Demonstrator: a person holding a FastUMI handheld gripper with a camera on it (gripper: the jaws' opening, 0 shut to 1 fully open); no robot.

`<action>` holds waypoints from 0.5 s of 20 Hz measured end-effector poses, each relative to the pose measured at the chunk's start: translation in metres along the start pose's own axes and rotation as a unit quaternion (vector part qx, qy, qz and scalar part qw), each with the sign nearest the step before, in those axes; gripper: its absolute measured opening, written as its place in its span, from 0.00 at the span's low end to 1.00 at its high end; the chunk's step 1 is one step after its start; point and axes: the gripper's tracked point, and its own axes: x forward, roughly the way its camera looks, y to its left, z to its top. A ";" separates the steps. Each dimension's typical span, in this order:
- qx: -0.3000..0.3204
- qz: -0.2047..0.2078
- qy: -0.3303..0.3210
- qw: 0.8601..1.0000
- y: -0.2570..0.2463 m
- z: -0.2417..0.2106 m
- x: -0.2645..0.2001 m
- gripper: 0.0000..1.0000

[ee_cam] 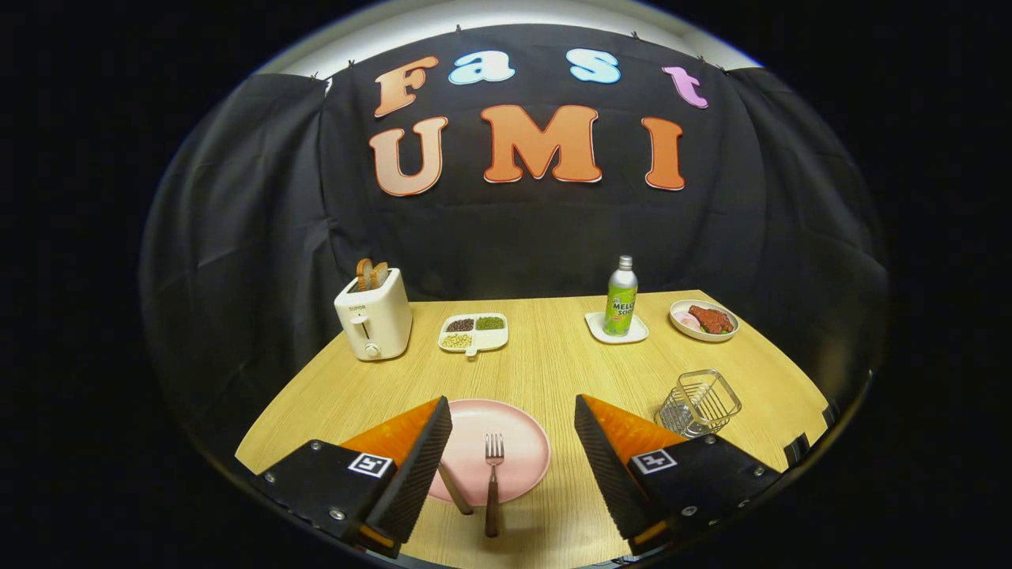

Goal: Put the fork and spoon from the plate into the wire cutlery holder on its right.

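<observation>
Evidently I am hovering with fingers apart, gripper (514, 450) gripping nothing, while fork (493, 478) and spoon (456, 490) are lying on the plate (518, 442), wire cutlery holder (700, 403) standing empty.

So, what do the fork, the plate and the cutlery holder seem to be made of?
The fork, between the open gripper's fingers: grey metal tines, likely steel, with a darker handle, perhaps wood or plastic. The plate: smooth matte pink, which suggests ceramic or melamine; I cannot tell which. The cutlery holder: thin shiny wire, apparently chromed or polished metal, since the table shows through its bars.
</observation>
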 end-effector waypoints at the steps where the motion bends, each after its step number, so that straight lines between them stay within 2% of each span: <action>1: -0.001 0.002 0.003 1.000 0.001 -0.003 0.000 0.91; 10: -0.032 0.018 0.070 0.997 0.019 -0.057 0.019 0.76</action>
